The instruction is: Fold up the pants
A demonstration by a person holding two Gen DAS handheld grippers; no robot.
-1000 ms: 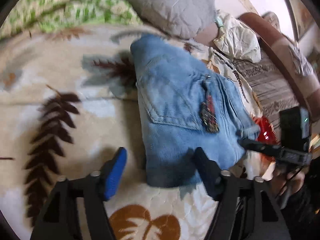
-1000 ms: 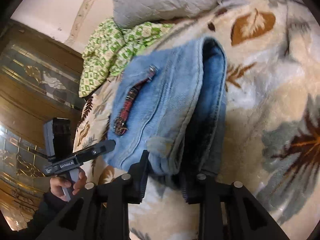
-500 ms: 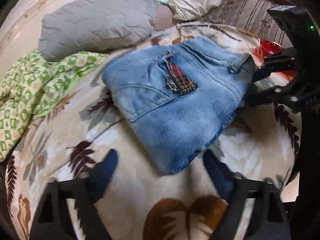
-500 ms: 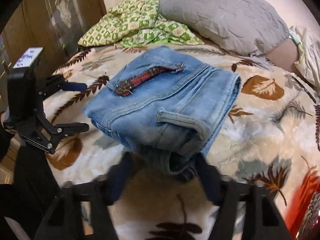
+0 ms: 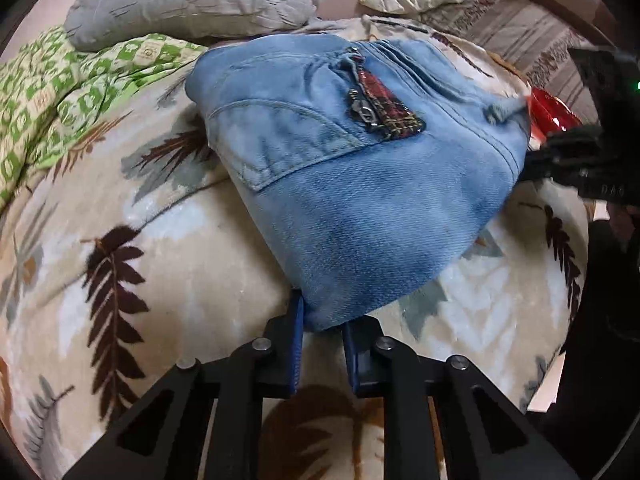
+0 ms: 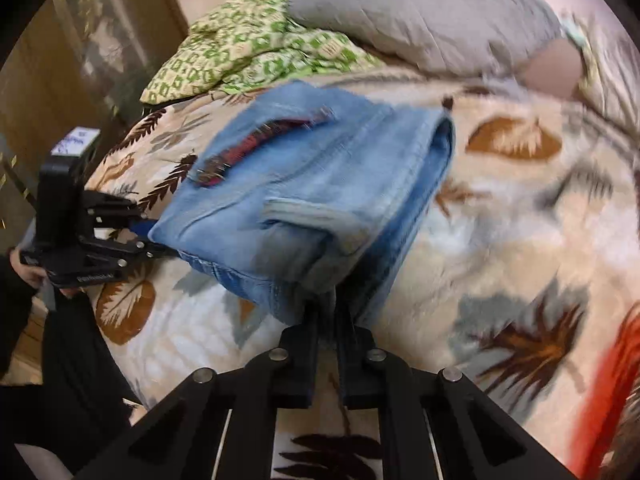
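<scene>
Since half a second ago, both my grippers have closed from open onto the folded pants [image 5: 360,184]. My left gripper [image 5: 322,322] pinches one corner, my right gripper [image 6: 327,312] the opposite edge; the pants lie on the leaf-patterned bed [image 5: 160,264].

— What differs from half a second ago?
— Our left hand-held gripper [image 5: 322,330], wide open then, now pinches the folded jeans' [image 5: 360,184] near corner.
— And the right?
— Our right hand-held gripper [image 6: 327,320] has closed on the opposite edge too.
</scene>
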